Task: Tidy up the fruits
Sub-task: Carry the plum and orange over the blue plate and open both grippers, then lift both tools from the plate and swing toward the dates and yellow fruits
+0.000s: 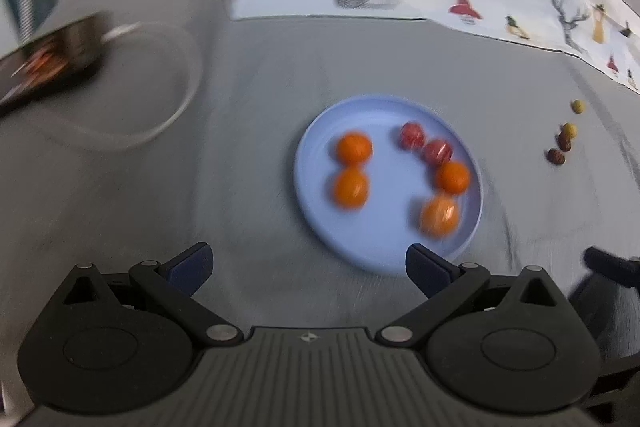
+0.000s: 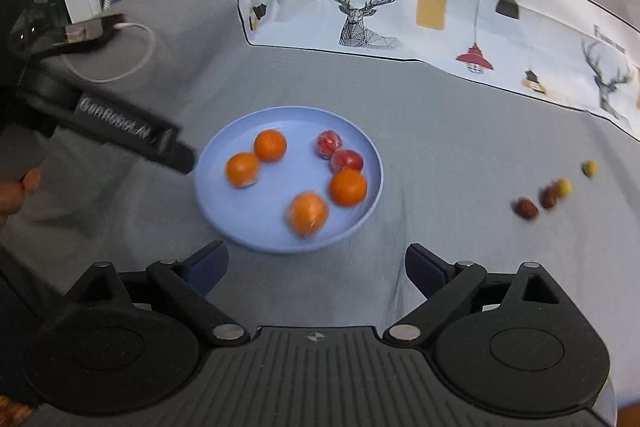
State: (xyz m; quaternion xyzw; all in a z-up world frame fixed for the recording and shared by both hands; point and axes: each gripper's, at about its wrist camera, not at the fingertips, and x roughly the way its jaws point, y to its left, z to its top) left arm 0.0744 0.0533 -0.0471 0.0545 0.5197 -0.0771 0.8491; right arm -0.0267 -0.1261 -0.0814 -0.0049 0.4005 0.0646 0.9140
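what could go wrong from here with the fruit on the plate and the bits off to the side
1. The four oranges and two red fruits lie loose and crowded on the shallow blue plate; a nudge may roll one over the rim.
2. The small brown and yellow fruits lie loose on wrinkled grey cloth, so they could roll away.
3. The left gripper and right gripper, both with jaws open and empty, hover near the same plate and may collide.

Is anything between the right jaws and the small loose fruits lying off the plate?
Nothing visible. The right gripper is open and empty, and only bare grey cloth separates it from the loose fruits. The plate sits further left, off that path.
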